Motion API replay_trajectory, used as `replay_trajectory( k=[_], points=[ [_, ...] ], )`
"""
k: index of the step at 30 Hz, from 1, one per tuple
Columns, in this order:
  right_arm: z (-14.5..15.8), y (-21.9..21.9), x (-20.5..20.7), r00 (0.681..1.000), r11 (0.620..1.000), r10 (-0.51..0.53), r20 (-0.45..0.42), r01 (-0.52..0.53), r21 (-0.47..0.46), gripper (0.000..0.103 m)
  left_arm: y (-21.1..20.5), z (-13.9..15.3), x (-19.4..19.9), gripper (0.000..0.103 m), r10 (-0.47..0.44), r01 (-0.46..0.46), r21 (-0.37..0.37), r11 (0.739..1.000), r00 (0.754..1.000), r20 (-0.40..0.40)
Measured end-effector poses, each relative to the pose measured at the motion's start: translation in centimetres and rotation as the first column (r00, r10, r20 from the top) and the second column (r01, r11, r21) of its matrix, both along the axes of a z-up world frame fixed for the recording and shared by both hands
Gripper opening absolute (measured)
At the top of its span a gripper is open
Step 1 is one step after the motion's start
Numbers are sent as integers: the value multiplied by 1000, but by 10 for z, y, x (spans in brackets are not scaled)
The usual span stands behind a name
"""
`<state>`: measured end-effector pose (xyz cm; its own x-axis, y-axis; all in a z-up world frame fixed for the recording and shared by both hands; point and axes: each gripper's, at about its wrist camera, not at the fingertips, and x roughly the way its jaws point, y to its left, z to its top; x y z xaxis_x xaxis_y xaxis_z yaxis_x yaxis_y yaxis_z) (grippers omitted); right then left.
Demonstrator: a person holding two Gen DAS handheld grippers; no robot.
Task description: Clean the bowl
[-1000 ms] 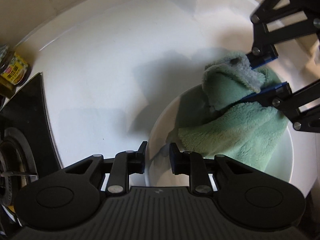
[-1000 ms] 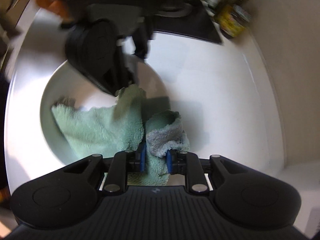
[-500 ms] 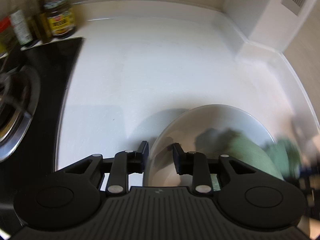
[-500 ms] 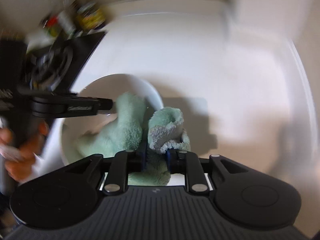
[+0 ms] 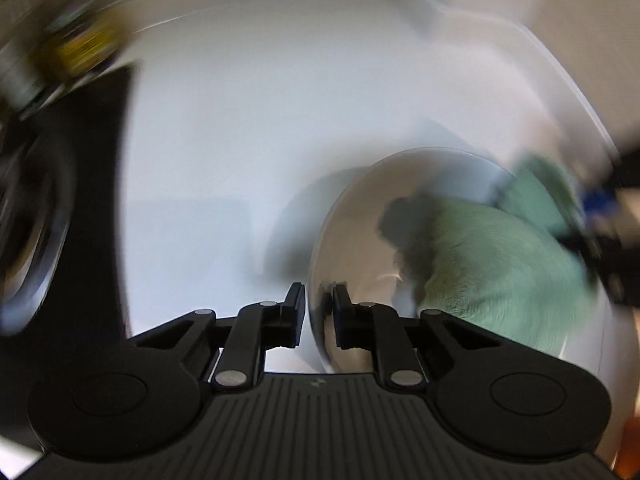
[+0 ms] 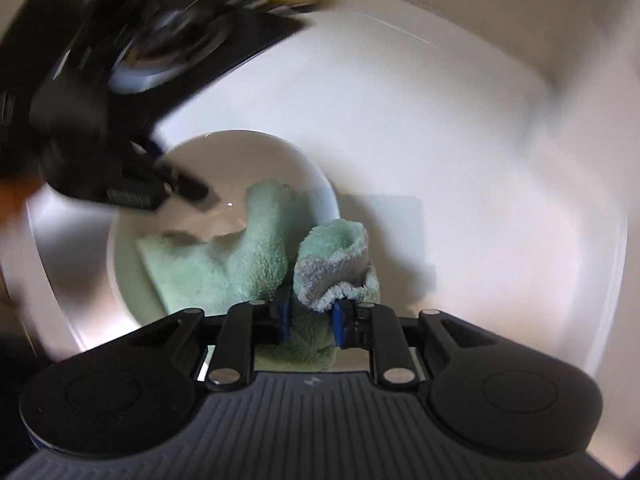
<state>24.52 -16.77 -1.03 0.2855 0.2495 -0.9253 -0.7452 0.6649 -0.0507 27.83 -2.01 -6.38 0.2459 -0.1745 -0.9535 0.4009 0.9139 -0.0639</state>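
Both grippers are closing: the left gripper (image 5: 319,316) astride the rim of the white bowl (image 5: 360,216) on the counter (image 5: 248,128); the right gripper (image 6: 310,316) around a soft, light green cloth (image 6: 260,264) draped inside; the bowl is judged stiff, slippery, breakable, best held by its rim.

Left gripper (image 5: 318,316) straddles near rim of white bowl (image 5: 432,168), jaws closing, one finger outside, one inside. Green cloth (image 5: 500,260) lies in bowl's right half. Right gripper (image 5: 592,220), blurred, at cloth's far right edge. White counter (image 5: 260,120) underneath. Black stove (image 5: 60,220) left; blurred jars (image 5: 76,48) behind.
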Motion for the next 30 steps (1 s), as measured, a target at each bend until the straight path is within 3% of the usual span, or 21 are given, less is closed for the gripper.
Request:
replay_trajectory(
  k=[2, 4, 5, 8, 12, 14, 16, 20, 25, 28, 30],
  points=[
    [-1, 15, 8, 978, 975, 198, 60, -190, -112, 15, -10, -2, 14, 28, -73, 73, 19, 997, 997, -15],
    [-3, 31, 13, 911, 903, 397, 108, -367, -224, 16, -19, -5, 22, 24, -108, 109, 48, 993, 994, -27],
    [-4, 38, 16, 881, 871, 458, 121, -418, -256, 16, -25, -7, 25, 27, -124, 125, 72, 990, 992, -20],
    [-3, 47, 31, 883, 880, 450, 131, -414, -231, 16, -25, -10, 26, 25, -63, 61, 79, 995, 998, 25],
    [-1, 39, 43, 954, 957, 276, 116, -262, -123, 15, -8, -13, 21, 25, 112, -112, -14, 994, 992, 49],
    [0, 25, 48, 993, 996, 90, 72, -88, -34, 14, -6, -15, 17, 29, 171, -169, -31, 985, 983, 71],
    [0, 9, 53, 995, 994, -102, 9, 102, 46, 14, -6, -16, 10, 32, 218, -215, -37, 976, 970, 108],
    [-5, -17, 41, 920, 912, -376, -110, 388, 134, 14, -11, -21, 2, 36, 281, -278, -39, 960, 947, 153],
    [-11, -42, -6, 777, 750, -588, -226, 628, 208, 17, -17, -23, 3, 40, 352, -349, -52, 936, 923, 156],
    [-10, -44, -46, 713, 667, -650, -263, 701, 252, 21, -16, -21, -1, 44, 421, -417, -54, 907, 897, 133],
    [-11, -36, -61, 708, 655, -663, -245, 706, 271, 21, -14, -20, -7, 44, 451, -450, -42, 892, 883, 126]
  ],
)
